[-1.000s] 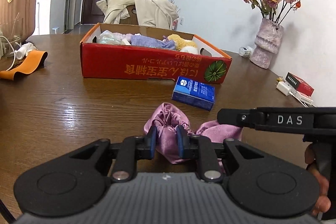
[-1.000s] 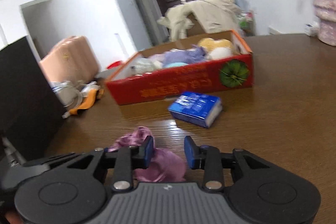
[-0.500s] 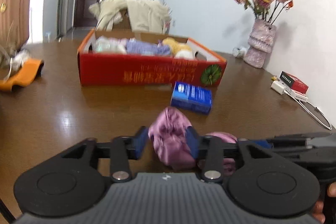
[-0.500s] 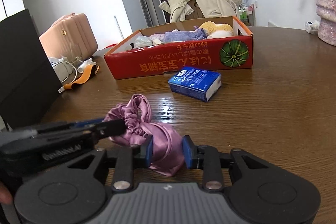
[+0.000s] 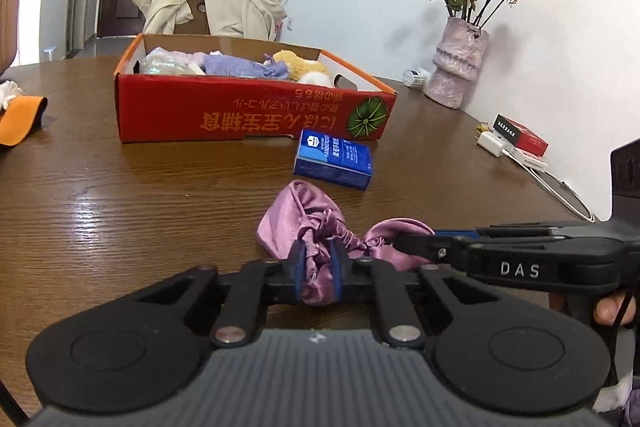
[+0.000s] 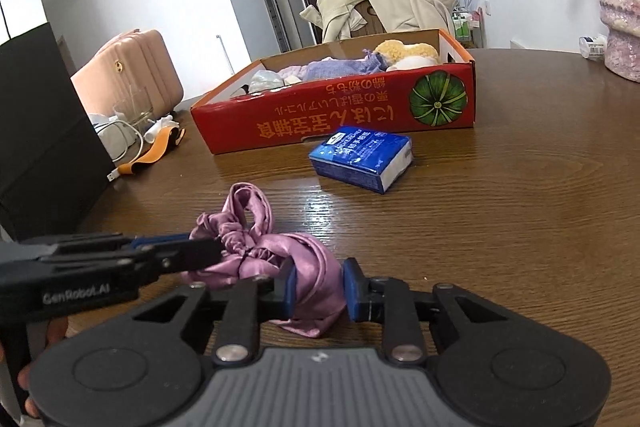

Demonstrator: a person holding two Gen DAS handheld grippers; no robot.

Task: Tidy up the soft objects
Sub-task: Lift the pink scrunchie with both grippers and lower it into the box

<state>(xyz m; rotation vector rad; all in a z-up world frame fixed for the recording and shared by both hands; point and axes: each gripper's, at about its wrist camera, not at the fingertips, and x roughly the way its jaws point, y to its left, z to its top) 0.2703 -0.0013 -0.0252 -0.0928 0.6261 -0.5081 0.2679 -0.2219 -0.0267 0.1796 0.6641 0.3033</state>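
Observation:
A pink satin cloth (image 5: 304, 223) with a ruffled edge lies bunched on the wooden table (image 5: 120, 211). My left gripper (image 5: 317, 273) is shut on its ruffled end. My right gripper (image 6: 318, 287) is shut on the other end of the cloth (image 6: 316, 267). Each gripper reaches into the other's view from the side, the right one (image 5: 416, 247) and the left one (image 6: 200, 253). A red cardboard box (image 5: 248, 111) farther back holds several soft items, among them a lilac cloth (image 5: 240, 67) and a yellow plush (image 5: 296, 63).
A blue tissue pack (image 5: 334, 159) lies between the cloth and the box. A vase of roses (image 5: 460, 67), a red packet (image 5: 520, 137) and a white charger (image 5: 494, 143) stand at the right. An orange strap (image 5: 18, 119) lies at the left. A black block (image 6: 40, 131) stands left.
Both grippers have closed on the pink cloth, one on each end. The cloth is now stretched a little between them.

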